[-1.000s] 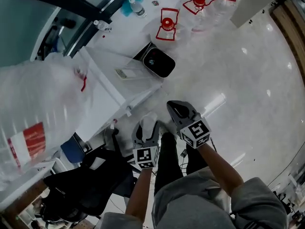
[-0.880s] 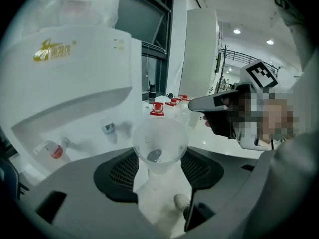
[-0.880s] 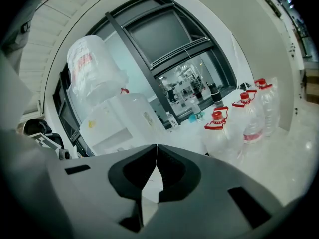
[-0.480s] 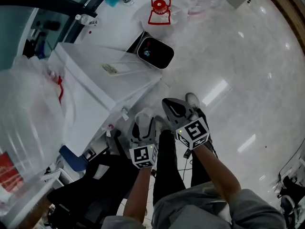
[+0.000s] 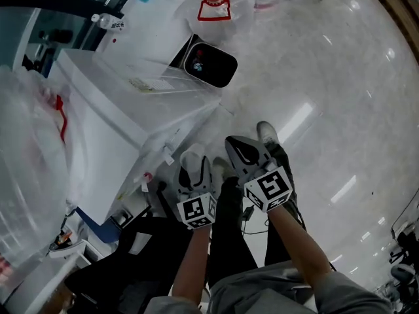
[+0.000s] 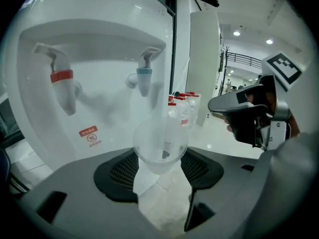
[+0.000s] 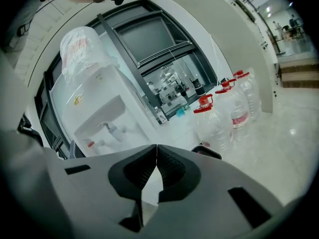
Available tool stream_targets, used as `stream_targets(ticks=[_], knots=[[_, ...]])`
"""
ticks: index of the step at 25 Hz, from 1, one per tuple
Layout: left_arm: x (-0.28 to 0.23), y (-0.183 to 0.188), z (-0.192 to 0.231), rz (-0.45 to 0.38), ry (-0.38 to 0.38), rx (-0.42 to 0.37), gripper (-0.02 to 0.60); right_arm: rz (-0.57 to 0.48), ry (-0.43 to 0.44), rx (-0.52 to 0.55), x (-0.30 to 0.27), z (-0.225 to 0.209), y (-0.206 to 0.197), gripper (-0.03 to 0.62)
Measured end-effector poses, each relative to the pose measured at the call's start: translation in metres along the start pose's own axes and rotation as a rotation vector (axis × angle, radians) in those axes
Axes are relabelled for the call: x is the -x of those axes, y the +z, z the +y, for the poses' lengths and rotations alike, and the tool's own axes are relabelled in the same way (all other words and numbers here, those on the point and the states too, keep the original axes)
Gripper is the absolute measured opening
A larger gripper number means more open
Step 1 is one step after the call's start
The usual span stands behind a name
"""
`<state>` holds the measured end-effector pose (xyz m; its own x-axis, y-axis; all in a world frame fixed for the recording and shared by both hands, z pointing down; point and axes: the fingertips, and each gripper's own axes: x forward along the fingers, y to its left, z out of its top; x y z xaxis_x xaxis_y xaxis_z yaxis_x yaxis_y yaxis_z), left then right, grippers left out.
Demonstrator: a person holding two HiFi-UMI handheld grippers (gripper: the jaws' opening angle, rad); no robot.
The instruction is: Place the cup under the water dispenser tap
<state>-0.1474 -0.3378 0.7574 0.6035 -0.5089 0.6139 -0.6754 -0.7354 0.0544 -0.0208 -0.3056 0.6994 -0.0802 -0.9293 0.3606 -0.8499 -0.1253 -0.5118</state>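
Clear cup in left claw

1. My left gripper wears a pale grey-and-white shell; my right gripper has a dark grey one, rounded and glossy.
2. Each carries a white cube printed with black square markers: the left cube and the right cube (its pattern reads boldest on the top face).
3. Close up, my left pads are black with a fine mesh texture, set in smooth grey housings with rectangular slots; my right pads look the same.
4. I wear black trousers, a grey top and a white shoe.
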Motion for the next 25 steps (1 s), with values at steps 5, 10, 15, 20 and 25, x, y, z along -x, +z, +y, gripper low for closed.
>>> stream_targets(ticks=[5, 10, 15, 20, 25], knots=[[-0.018, -0.013, 0.015, -0.037, 0.031, 0.015, 0.268, -0.018, -0.039, -0.001, 0.005, -0.012, -0.013, 0.012], [-0.039, -0.029, 0.031, -0.056, 0.066, 0.010, 0.268, -0.016, -0.070, 0.001, 0.011, -0.022, -0.033, 0.012], [-0.058, -0.037, 0.046, -0.080, 0.113, 0.018, 0.268, -0.003, -0.088, 0.002, 0.019, -0.026, -0.053, 0.012], [-0.075, -0.044, 0.052, -0.081, 0.132, 0.013, 0.268, 0.008, -0.099, 0.010, 0.022, -0.031, -0.070, 0.012], [-0.086, -0.053, 0.053, -0.066, 0.156, 0.004, 0.268, 0.010, -0.109, 0.008, 0.024, -0.034, -0.077, 0.012]])
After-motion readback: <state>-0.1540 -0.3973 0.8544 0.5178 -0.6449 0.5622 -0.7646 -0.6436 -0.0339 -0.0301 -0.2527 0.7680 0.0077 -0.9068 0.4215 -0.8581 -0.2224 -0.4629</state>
